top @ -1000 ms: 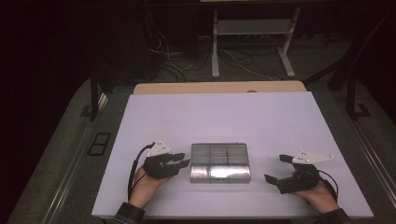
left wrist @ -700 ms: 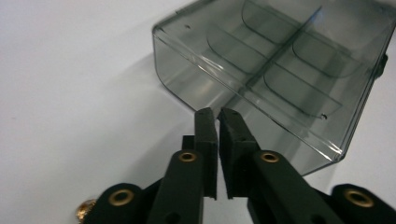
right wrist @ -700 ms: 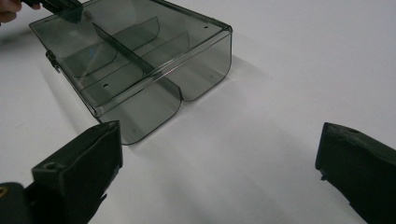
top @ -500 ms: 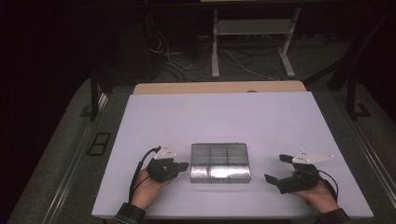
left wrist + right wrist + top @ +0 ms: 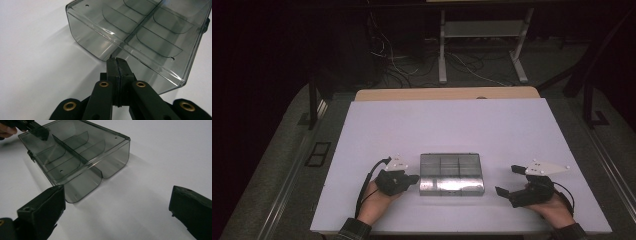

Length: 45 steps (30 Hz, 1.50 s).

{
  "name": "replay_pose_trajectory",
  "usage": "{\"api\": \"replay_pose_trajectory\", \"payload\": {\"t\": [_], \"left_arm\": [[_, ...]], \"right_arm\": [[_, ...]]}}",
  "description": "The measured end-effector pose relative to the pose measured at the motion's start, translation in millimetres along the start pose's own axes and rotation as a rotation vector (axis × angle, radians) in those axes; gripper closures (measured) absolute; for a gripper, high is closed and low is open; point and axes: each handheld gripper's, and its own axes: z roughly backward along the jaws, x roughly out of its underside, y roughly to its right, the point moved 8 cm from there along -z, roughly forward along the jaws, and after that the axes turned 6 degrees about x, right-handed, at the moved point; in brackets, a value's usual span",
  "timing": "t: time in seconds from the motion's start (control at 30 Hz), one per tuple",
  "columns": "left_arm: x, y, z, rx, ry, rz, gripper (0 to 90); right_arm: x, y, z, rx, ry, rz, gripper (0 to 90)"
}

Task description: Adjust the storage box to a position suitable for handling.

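Observation:
A clear, smoke-tinted plastic box [image 5: 452,174] with inner dividers lies flat near the front middle of the white table [image 5: 452,125]. My left gripper [image 5: 414,178] is at the box's left end, held level and pointing at it. In the left gripper view the left gripper [image 5: 117,61] has its jaws pressed together, tips right at the rim of the box [image 5: 140,32], with nothing visible between them. My right gripper [image 5: 508,180] rests open a little right of the box. In the right gripper view the right gripper [image 5: 117,192] stands wide, short of the box [image 5: 75,157], and the left gripper [image 5: 37,130] is at the far end.
A wooden tabletop edge [image 5: 447,93] shows behind the white board. Beyond it, metal desk legs [image 5: 443,55] and loose cables [image 5: 397,55] lie on the dark floor. Bare white surface stretches behind and to both sides of the box.
My left gripper's jaws have closed together and the hand has shifted slightly beside the box's left end. The right gripper and the box have stayed put.

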Motion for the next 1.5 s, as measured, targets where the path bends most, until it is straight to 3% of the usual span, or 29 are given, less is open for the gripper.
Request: {"api": "replay_pose_trajectory", "payload": {"t": [0.47, 0.57, 0.7, 0.83, 0.97, 1.3, 1.43, 1.5], "left_arm": [[-8.2, 10.1, -13.3, 0.025, 0.004, -0.023, 88.5], [-8.2, 9.4, -11.9, 0.016, 0.000, -0.034, 86.7], [-8.5, 6.8, -4.6, -0.001, 0.032, -0.032, 81.1], [-5.5, 2.7, 7.6, -0.010, 0.072, -0.022, 70.2], [-3.9, -1.8, 17.1, 0.010, 0.120, 0.002, 55.8], [-2.0, 4.7, 25.9, 0.001, 0.181, -0.036, 28.6], [0.6, 3.2, 30.5, -0.019, 0.201, -0.025, 20.8], [1.5, 2.0, 32.1, -0.031, 0.206, -0.021, 16.5]], "right_arm": [[-1.5, -1.4, 1.4, -0.008, 0.013, 0.000, 0.6], [-1.6, -1.5, 1.4, -0.007, 0.013, 0.001, 0.5], [-2.0, -1.0, 1.7, -0.009, 0.016, 0.000, 0.6], [-2.1, -0.9, 1.8, -0.011, 0.018, 0.001, 0.6], [-2.0, -1.0, 2.3, -0.017, 0.014, -0.006, 0.6], [-5.0, -5.2, 5.2, -0.048, 0.006, -0.011, 0.6], [-8.7, -10.0, 9.2, -0.078, 0.016, -0.018, 6.0], [-11.1, -12.9, 11.2, -0.098, 0.027, -0.024, 13.8]]}}
